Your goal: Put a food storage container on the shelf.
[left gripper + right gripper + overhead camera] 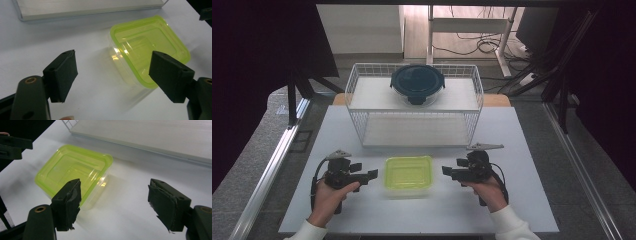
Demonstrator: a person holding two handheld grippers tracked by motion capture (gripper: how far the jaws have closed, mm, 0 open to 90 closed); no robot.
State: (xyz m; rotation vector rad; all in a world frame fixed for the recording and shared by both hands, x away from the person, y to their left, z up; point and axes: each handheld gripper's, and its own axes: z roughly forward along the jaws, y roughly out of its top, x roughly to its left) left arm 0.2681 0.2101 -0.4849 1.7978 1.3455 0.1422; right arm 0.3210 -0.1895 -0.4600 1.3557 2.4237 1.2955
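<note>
The box (408,175), clear with a green lid, sits on the table (512,140) between the left gripper (364,173) and right gripper (450,172); both have jaws spread wide and empty. This looks like an approach, perhaps to grasp the box from both sides; next, closing in squarely. No writing is readable.

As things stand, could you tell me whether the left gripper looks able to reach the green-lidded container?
Probably yes: the left gripper is open, pointing at the green-lidded container beside it, with bare table between them.
</note>
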